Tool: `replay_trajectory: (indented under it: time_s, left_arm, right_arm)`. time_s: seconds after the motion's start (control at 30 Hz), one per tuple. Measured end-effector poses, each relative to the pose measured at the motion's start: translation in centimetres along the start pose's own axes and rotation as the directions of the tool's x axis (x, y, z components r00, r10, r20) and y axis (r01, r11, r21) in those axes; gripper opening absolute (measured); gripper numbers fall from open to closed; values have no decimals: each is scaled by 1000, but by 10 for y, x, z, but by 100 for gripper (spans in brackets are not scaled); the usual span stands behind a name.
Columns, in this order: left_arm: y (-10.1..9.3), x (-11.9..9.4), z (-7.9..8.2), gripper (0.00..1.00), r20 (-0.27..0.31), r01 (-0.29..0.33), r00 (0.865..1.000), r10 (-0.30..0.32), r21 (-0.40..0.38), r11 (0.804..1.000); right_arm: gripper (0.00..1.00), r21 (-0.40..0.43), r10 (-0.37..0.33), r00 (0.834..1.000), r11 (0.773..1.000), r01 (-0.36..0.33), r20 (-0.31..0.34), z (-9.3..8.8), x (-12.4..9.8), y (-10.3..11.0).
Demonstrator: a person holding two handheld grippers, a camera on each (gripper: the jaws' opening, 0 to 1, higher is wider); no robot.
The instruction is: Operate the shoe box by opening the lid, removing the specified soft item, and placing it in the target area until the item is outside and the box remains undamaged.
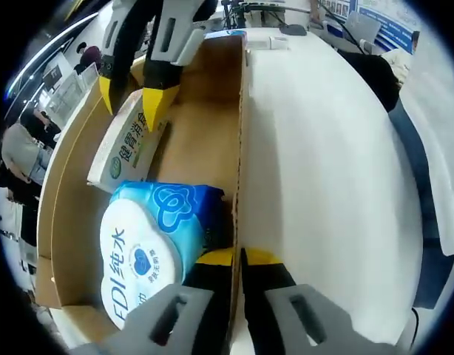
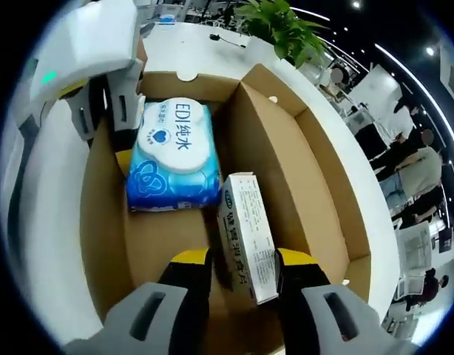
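Two grey jaws with yellow tips rise at the bottom of the left gripper view – the left gripper (image 1: 238,259) has them pressed together on the thin side wall of the open brown cardboard shoe box (image 1: 239,133), one tip inside the box and one outside. Just to the left of those jaws lies the soft blue and white wipes pack (image 1: 149,248), flat on the box floor and touching the inner jaw. Past it, further from the jaws, is the white and green paper carton (image 1: 127,144), with the right gripper (image 1: 134,100) reaching down from the top, one tip on each side of it. In the right gripper view, the yellow-tipped jaws of the right gripper (image 2: 242,266) sit on both sides of the white and green paper carton (image 2: 248,237), clamped on its near end. The wipes pack (image 2: 171,159) lies ahead of them and a little left, inside the shoe box (image 2: 286,148), and the left gripper (image 2: 112,111) is by the box's left wall. Outside the box is a white table (image 1: 330,170).
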State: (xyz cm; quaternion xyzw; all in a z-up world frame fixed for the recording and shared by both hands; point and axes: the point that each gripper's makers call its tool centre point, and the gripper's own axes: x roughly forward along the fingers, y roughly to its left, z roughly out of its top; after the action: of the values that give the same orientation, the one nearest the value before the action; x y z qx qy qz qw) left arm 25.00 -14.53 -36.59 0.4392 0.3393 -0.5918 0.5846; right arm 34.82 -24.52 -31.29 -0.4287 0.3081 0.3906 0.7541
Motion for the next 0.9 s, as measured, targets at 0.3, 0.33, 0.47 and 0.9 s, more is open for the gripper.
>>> replay_trajectory:
  time_s: [0.3,0.33,0.47,0.9]
  left_arm:
    - [0,1,0,2,0,-1,1000,1,0,1000]
    - [0,1,0,2,0,-1,1000,1,-1,1000]
    - [0,0,0,2,0,-2,1000,2,-2,1000]
    - [-1,2,0,2,1,-7,1000,7,-6,1000]
  right_arm:
    - [30,31,-12,1000,999,12,7,-3,-2,-14]
    - [30,31,-13,1000,999,13,7,-4,-2,-14]
    - [31,70,18,999,997,-16,-28,-15,5,-13]
    - [23,140,57,998,989,-53,-24,-18,0,2]
